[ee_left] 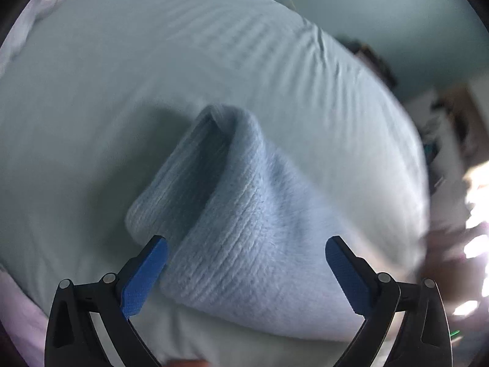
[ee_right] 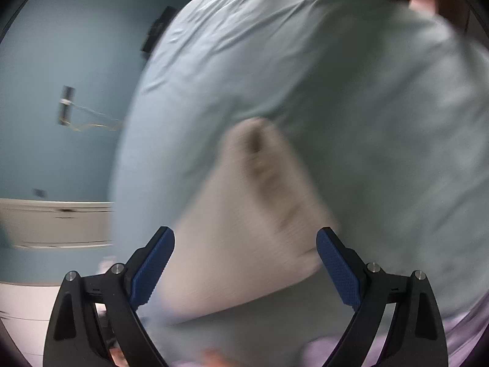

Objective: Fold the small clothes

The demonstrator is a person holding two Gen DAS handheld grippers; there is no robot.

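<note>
Apparently a fold has just been laid: the pale blue knit garment (ee_left: 244, 229) lies doubled on the light bedsheet (ee_left: 122, 76), one ribbed edge turned over and standing up a little. Both the left gripper (ee_left: 246, 252) and the right gripper (ee_right: 245, 243) hang above it with jaws spread wide, gripping nothing (both views are blurred). No containers are visible.

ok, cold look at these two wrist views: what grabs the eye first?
A pale blue ribbed knit garment, folded over with its open cuff raised, lies mid-frame on a light grey-blue bedsheet. The left gripper and the right gripper both stand wide open with the knit between their blue pads, not pinched. Both views are motion-blurred.
</note>
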